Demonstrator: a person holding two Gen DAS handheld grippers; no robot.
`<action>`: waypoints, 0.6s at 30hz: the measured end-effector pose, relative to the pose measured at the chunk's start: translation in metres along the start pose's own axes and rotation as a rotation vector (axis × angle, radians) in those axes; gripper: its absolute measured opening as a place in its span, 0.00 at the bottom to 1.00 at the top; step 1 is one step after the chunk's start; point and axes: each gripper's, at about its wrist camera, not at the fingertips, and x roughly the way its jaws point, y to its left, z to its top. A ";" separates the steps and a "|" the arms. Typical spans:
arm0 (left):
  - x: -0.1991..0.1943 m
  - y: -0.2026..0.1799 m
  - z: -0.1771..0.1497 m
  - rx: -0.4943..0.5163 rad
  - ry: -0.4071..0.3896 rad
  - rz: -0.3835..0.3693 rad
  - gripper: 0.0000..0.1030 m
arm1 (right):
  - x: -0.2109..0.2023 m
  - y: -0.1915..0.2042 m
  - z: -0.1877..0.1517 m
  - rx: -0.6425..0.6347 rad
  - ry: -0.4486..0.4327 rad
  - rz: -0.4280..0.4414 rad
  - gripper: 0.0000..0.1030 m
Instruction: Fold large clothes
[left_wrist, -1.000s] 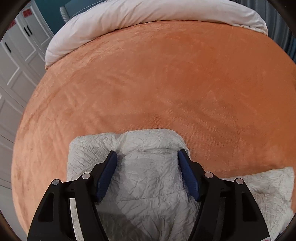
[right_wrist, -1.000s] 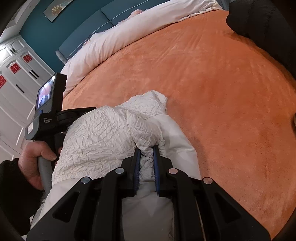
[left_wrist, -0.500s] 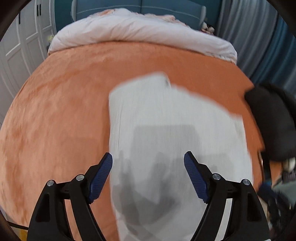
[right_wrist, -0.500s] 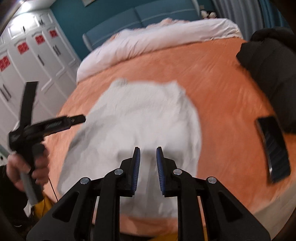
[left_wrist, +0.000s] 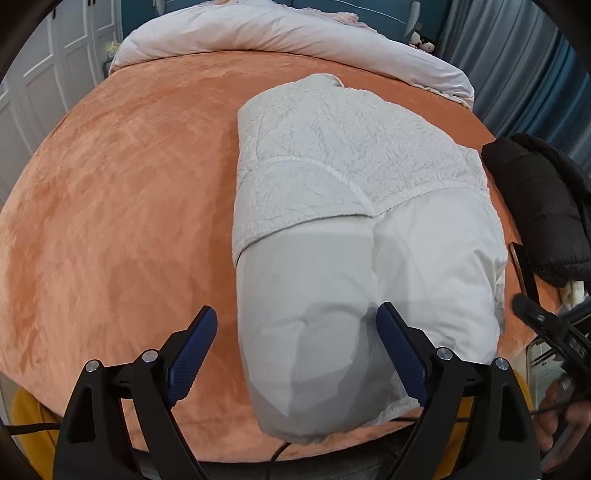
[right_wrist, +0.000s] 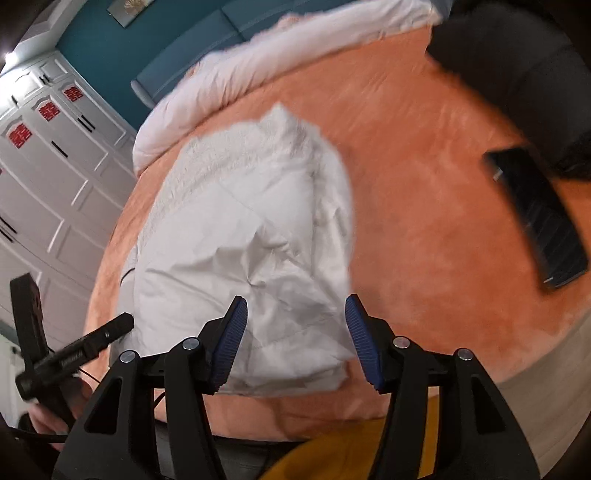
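A folded white garment (left_wrist: 354, 229) lies on the orange bed cover (left_wrist: 129, 206), its crinkled half to the far side and its smooth half toward me; it also shows in the right wrist view (right_wrist: 243, 236). My left gripper (left_wrist: 295, 347) is open and empty, held above the garment's near end. My right gripper (right_wrist: 293, 332) is open and empty, above the garment's near right corner. The left gripper's body (right_wrist: 70, 356) shows at the lower left of the right wrist view.
A black jacket (left_wrist: 539, 206) lies at the bed's right side, also in the right wrist view (right_wrist: 517, 74). A dark flat phone-like object (right_wrist: 539, 218) lies beside it. A rolled white duvet (left_wrist: 295, 33) lies at the head. White wardrobe doors (right_wrist: 55, 177) stand at left.
My right gripper let go of the garment and opened. Both grippers drew back and up from the garment, which now lies folded on the bed.
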 end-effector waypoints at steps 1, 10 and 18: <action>-0.001 -0.003 -0.002 0.004 -0.005 0.008 0.84 | 0.008 0.003 -0.002 -0.002 0.027 0.002 0.44; 0.006 -0.007 -0.012 0.114 -0.020 0.076 0.87 | -0.018 -0.008 -0.047 0.018 0.030 -0.018 0.00; 0.009 -0.009 -0.014 0.097 -0.029 0.121 0.87 | -0.005 0.009 -0.035 -0.059 0.073 -0.148 0.00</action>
